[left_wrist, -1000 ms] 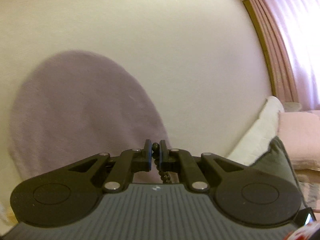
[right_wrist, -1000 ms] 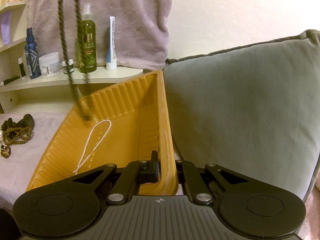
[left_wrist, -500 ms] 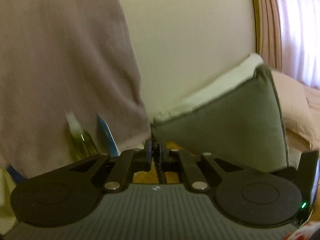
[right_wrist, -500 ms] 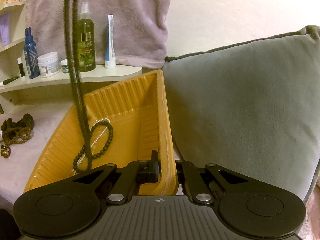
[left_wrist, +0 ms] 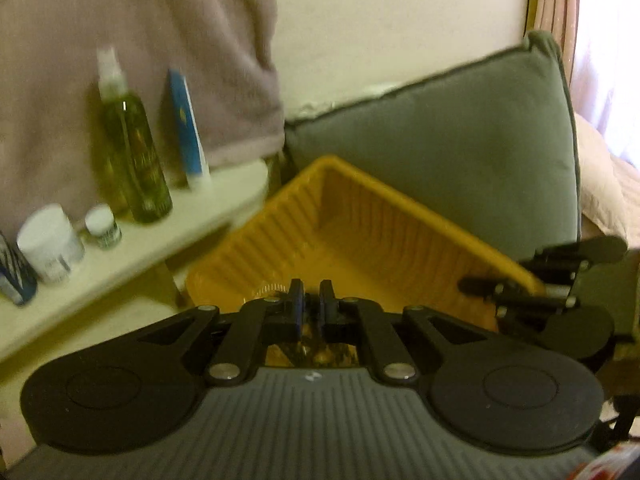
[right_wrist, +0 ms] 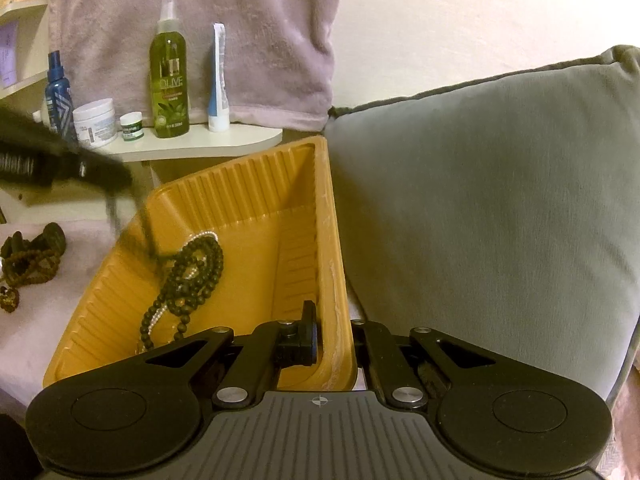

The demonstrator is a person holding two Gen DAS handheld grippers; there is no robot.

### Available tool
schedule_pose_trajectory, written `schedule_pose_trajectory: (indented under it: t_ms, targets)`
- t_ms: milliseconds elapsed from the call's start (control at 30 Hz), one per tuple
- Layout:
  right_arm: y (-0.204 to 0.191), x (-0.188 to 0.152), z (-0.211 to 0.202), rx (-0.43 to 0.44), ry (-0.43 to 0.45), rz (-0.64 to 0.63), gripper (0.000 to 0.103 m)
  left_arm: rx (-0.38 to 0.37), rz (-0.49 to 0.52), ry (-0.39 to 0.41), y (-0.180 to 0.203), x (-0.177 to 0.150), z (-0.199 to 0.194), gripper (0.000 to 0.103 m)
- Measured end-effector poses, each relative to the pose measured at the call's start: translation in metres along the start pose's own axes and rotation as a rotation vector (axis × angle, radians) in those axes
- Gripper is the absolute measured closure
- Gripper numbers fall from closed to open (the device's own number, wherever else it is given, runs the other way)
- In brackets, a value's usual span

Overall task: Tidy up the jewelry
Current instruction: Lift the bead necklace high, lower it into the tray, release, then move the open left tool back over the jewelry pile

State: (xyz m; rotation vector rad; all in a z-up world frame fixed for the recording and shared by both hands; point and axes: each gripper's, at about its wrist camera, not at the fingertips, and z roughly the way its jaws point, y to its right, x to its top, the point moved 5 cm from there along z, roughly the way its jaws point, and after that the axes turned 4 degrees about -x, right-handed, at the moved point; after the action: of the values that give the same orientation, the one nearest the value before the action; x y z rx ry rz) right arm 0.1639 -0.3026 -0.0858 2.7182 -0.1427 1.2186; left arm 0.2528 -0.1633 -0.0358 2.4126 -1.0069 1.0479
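Observation:
An orange ribbed tray (right_wrist: 256, 200) stands tilted against a grey cushion; it also shows in the left wrist view (left_wrist: 360, 216). A black bead necklace (right_wrist: 192, 272) lies piled in it over a white pearl strand (right_wrist: 200, 236). My left gripper (left_wrist: 311, 300) hangs over the tray's left end, jaws nearly closed on the necklace's upper strand, which runs blurred down into the tray (right_wrist: 140, 228). My right gripper (right_wrist: 332, 336) is shut on the tray's near right rim. More brown bead jewelry (right_wrist: 28, 256) lies on the pale cloth at left.
A grey cushion (right_wrist: 480, 200) fills the right. A white shelf (right_wrist: 200, 144) behind the tray holds a green olive bottle (right_wrist: 169, 76), a white-blue tube (right_wrist: 218, 80), jars (right_wrist: 96, 122) and a blue bottle (right_wrist: 58, 96). A mauve towel (right_wrist: 240, 20) hangs behind.
My left gripper has come down from high above to the tray's left edge. The black necklace, hanging free before, now lies mostly piled in the tray. The right gripper has held still.

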Motion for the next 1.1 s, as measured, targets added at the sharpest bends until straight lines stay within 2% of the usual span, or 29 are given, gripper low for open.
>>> schedule_pose_trajectory:
  t_ms: [67,133,267,367,500,767,967,1100]
  targets:
    - [0.0,0.0,0.0,0.002,-0.001,0.0,0.099,0.001,-0.001,-0.015,0.0,-0.009,0.002,0.093]
    - [0.0,0.0,0.001,0.002,-0.002,-0.001,0.099,0.006,-0.012,-0.019,-0.002,-0.015,0.003,0.083]
    - [0.001,-0.001,0.001,0.002,-0.003,-0.001,0.099,0.045,-0.055,0.01,-0.012,-0.025,-0.01,0.082]
    - [0.001,0.0,0.001,0.002,-0.002,-0.001,0.099,0.115,-0.084,0.042,-0.024,-0.032,-0.027,0.08]
    - [0.0,0.0,0.001,0.003,-0.003,-0.002,0.099,0.225,-0.14,0.083,-0.045,-0.045,-0.052,0.071]
    - [0.0,-0.001,0.003,0.004,-0.005,-0.013,0.099,0.444,-0.259,0.128,-0.095,-0.087,-0.095,0.062]
    - [0.0,0.0,0.003,0.003,-0.006,-0.017,0.099,0.578,-0.352,0.105,-0.13,-0.13,-0.115,0.053]
    - [0.001,-0.001,0.002,0.002,-0.007,-0.021,0.099,0.613,-0.403,0.082,-0.142,-0.156,-0.121,0.052]
